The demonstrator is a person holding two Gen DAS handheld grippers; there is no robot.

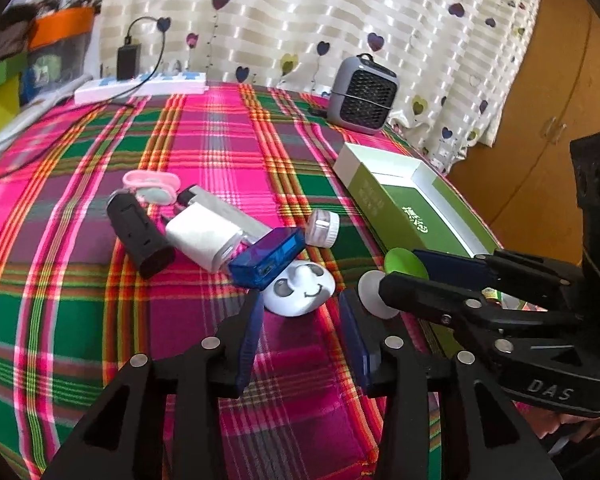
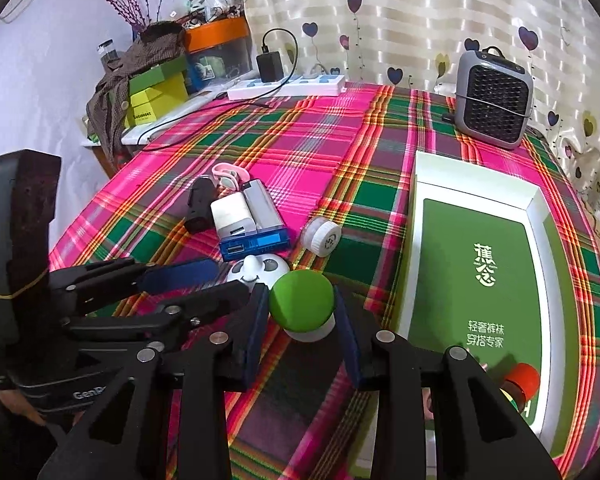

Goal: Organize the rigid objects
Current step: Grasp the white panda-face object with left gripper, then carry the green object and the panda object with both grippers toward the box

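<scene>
While plaid cloth (image 2: 300,148) lies flat, right hand-held gripper (image 2: 302,312) pinches round green-capped mushroom (image 2: 302,298).

You have one green-capped mushroom toy (image 2: 302,295), one white smiley toy (image 1: 300,288), one blue case (image 1: 266,257) and one white charger (image 1: 202,237). Add one black holder (image 1: 139,234), one white cap (image 1: 322,228), one pink clip (image 1: 152,185). One green box (image 2: 482,280) and one grey fan (image 2: 494,98) sit on the desk.
</scene>
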